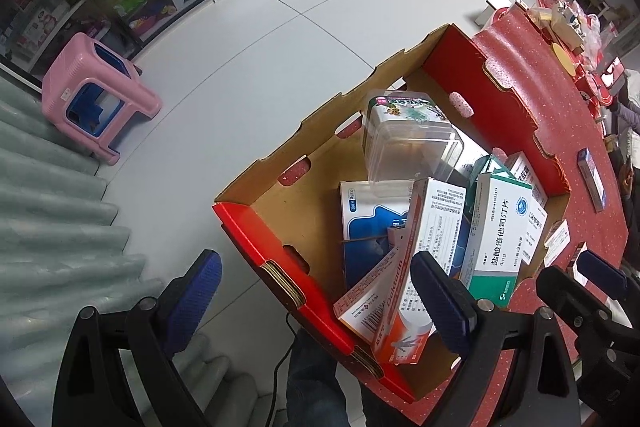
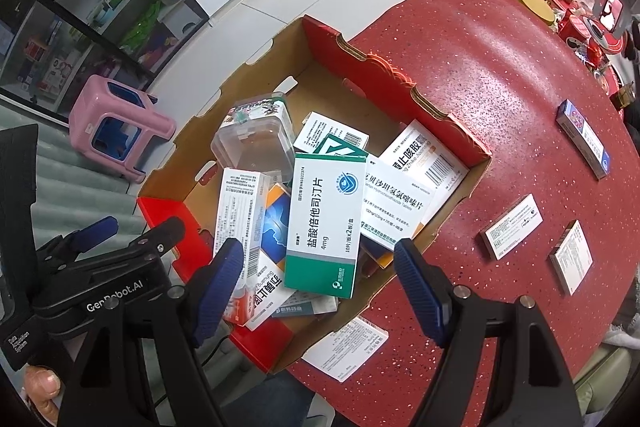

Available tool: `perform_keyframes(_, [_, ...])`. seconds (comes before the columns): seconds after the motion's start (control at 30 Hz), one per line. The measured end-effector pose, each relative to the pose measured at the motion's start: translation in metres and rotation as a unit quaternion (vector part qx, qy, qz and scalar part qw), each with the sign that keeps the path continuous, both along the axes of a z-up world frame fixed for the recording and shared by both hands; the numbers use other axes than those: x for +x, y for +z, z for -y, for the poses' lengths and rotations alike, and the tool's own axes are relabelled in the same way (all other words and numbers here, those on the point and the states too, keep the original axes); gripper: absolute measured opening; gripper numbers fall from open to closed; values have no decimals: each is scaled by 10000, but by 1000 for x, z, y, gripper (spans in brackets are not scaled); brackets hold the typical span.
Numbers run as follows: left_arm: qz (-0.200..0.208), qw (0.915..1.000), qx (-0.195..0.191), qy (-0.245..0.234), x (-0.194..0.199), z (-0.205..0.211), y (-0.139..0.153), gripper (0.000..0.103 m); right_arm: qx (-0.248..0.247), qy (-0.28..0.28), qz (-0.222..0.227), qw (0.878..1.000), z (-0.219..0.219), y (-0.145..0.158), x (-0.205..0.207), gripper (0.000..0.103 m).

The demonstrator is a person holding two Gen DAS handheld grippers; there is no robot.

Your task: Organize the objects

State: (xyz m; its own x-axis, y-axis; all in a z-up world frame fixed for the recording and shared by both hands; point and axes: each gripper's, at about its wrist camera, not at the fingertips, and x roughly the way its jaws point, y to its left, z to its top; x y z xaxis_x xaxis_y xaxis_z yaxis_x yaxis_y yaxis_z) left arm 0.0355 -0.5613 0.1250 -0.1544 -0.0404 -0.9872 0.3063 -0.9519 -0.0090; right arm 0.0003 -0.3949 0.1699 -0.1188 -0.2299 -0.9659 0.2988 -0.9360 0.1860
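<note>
1. Blue-padded fingers of the right gripper (image 2: 320, 279) fill the bottom of the right wrist view; the jaws stand apart with nothing between the pads, hanging above the near corner of the box.
2. Left gripper (image 1: 316, 295), at the bottom of the left wrist view, is likewise spread and empty, one finger over the floor, the other over the box.
3. Cardboard box (image 2: 320, 39), red outside and brown inside, sits at the table edge in the centre of both views, partly overhanging the floor.
4. Inside lies a loose heap: a green-and-white medicine carton (image 2: 324, 223) on top, an orange-and-white carton (image 1: 394, 311) leaning at the near wall, a clear plastic case (image 1: 404, 147) toward the far side, and several more cartons beneath.
5. Red speckled table (image 2: 480, 75) bears four flat cartons outside the box: one just beside its near corner (image 2: 348, 351), two at centre right (image 2: 514, 225) (image 2: 570, 259), and a blue one (image 2: 584, 137) further off.
6. Judged progress: most items are boxed; the four loose cartons remain to be gathered. Clutter at the upper right may lie outside the task.
7. Pink stool (image 1: 96, 95) stands on the floor at left.
</note>
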Motion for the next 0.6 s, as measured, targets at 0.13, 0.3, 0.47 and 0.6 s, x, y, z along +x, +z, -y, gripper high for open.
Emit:
perform_keyframes(0.13, [10, 10000, 10, 4, -2, 0, -1, 97, -6, -1, -4, 10000, -1, 0, 0, 77])
perform_keyframes(0.3, [23, 10000, 10, 13, -1, -1, -2, 97, 5, -3, -12, 10000, -1, 1, 0, 77])
perform_keyframes(0.47, [-32, 10000, -29, 76, -1, 1, -3, 97, 0, -6, -12, 10000, -1, 1, 0, 77])
perform_keyframes(0.6, [-182, 9998, -63, 109, 0, 2, 2, 97, -12, -42, -3, 10000, -2, 2, -2, 77])
